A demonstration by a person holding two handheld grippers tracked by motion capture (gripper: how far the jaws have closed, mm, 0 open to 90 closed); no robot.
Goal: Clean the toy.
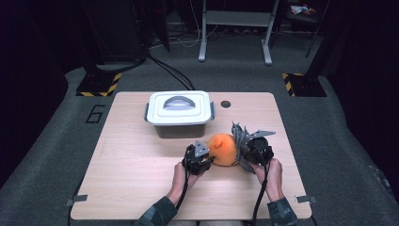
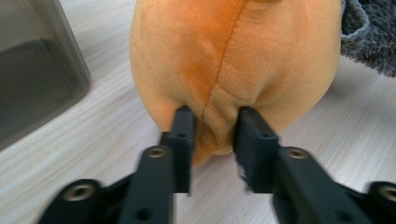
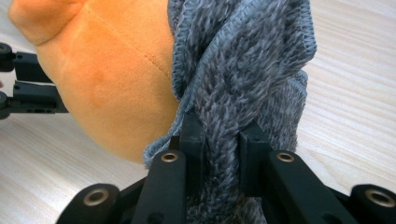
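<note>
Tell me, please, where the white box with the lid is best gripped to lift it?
Probably by the grey handle on the lid of the box, coming straight down from above. The handle arches over a recess in the middle of the lid, so tongs could close across it. The box sits upright and nothing covers it.

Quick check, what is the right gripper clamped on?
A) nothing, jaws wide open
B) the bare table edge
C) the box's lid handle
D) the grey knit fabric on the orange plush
D: in the right gripper view the right gripper has its jaws pinched on a bunch of grey knit fabric beside the orange plush.
</note>
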